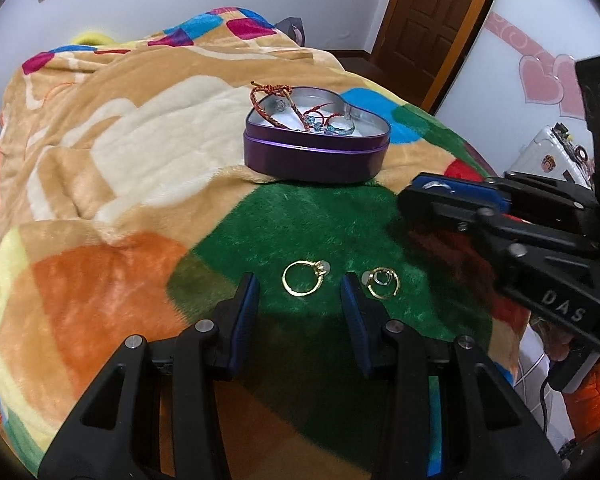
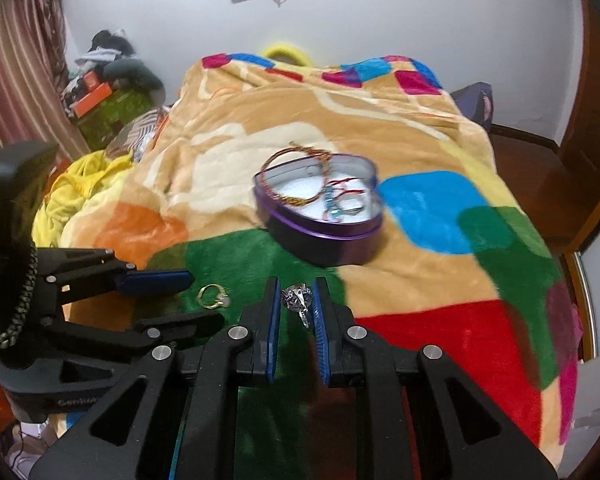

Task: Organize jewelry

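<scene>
A purple heart-shaped tin (image 1: 316,156) sits open on the blanket, holding a red-and-gold braided bracelet (image 1: 274,96) and blue bead jewelry (image 1: 320,124); it also shows in the right wrist view (image 2: 320,240). Two gold rings lie on the green patch: one (image 1: 302,278) between the fingers of my open left gripper (image 1: 300,288), one (image 1: 383,282) just right of it. My right gripper (image 2: 298,300) is shut on a silver pendant (image 2: 298,300) and shows at the right of the left wrist view (image 1: 432,196). The left gripper (image 2: 172,300) straddles a gold ring (image 2: 212,296).
A colourful plush blanket (image 1: 140,160) covers the bed. A wooden door (image 1: 432,12) stands behind, a white suitcase (image 1: 552,156) at the right. In the right wrist view, clutter and boxes (image 2: 100,96) lie at the far left by a striped curtain (image 2: 16,72).
</scene>
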Tool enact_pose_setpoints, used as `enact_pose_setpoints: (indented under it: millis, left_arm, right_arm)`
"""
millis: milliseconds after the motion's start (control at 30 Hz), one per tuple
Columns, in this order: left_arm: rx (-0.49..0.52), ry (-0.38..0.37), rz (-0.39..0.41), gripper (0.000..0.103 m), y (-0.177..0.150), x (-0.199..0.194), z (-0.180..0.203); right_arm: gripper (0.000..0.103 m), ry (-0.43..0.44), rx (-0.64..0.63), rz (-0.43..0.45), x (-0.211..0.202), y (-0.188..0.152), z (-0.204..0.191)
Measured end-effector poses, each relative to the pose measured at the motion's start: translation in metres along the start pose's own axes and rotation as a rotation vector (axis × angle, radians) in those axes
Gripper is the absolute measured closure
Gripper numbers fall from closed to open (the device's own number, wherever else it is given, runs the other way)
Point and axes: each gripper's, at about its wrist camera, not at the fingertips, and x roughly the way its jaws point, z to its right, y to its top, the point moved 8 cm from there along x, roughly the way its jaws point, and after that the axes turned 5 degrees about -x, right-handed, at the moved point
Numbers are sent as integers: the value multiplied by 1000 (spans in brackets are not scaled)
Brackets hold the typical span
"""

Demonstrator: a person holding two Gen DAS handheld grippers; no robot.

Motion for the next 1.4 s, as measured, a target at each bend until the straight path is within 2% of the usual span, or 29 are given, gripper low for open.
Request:
enact_pose_setpoints:
  millis: [100, 233, 567, 1033, 1400]
  left_arm:
    - [-1, 1, 1, 66, 1, 3, 1]
    - [-21, -5, 6, 80, 4, 6, -2]
    - [-28, 3, 63, 80, 12, -13, -3]
    - [-5, 11, 229, 80, 69, -65, 5]
    - [-9, -2, 306, 80, 101, -80, 6]
  right_arm:
    - [89, -20, 8, 2, -2, -2, 6]
    - [89, -24, 19, 1, -3, -6, 9]
    - [89, -26, 31, 44, -16, 4, 12]
    - [89, -43, 35, 167, -43, 43, 14]
    - [89, -44, 33, 226, -44, 69, 19]
